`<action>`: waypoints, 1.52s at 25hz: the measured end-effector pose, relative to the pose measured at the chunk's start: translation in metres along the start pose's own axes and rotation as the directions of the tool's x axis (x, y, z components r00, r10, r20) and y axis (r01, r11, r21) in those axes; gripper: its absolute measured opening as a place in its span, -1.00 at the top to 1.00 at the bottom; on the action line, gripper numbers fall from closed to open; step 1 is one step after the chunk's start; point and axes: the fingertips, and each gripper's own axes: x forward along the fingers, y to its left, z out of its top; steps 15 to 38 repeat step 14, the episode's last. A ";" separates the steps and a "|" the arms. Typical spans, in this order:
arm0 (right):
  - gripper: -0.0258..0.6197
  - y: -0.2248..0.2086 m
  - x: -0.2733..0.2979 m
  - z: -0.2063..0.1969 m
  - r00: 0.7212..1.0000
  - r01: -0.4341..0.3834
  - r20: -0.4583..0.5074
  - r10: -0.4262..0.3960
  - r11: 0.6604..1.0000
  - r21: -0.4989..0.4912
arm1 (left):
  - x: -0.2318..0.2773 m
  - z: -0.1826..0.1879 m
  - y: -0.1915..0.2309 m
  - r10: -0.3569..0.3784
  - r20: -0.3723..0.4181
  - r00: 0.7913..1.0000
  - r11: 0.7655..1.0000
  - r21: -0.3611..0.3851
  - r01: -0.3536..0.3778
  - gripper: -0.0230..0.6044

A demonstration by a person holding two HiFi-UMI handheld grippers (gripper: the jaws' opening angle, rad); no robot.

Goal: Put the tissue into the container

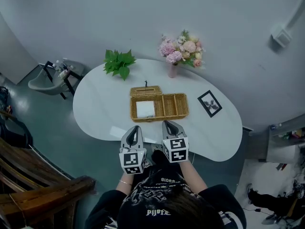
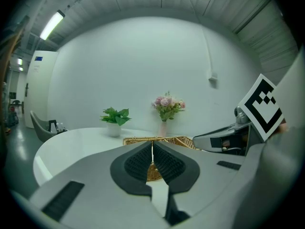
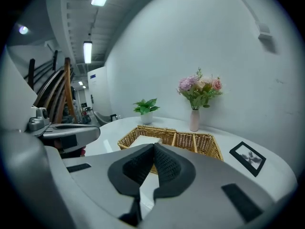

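Just in front of the basket (image 1: 183, 113), on its near side, the left tongs (image 1: 133, 129) and the right tongs (image 1: 169, 124) hover side by side over the table (image 1: 95, 104) edge, both clenched on nothing. With the tissue (image 1: 145, 109) apparently already inside the basket, the job looks done or nearly so. Any parting move is best drawn straight back from the basket, clear of its wicker rim so nothing snags. That tissue is flat, white and square, lying in the basket's left compartment; the compartments to its right look empty.
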 end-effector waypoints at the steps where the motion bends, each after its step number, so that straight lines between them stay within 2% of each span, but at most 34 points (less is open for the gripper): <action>1: 0.85 0.000 0.000 0.000 1.000 0.000 0.001 0.000 1.000 -0.007 | 0.000 0.001 0.001 0.004 0.000 1.000 1.000 0.001 -0.004 0.84; 38: 0.85 0.002 0.003 0.003 1.000 -0.007 0.007 0.007 1.000 -0.024 | 0.001 0.003 0.002 0.007 -0.001 1.000 1.000 0.016 -0.007 0.84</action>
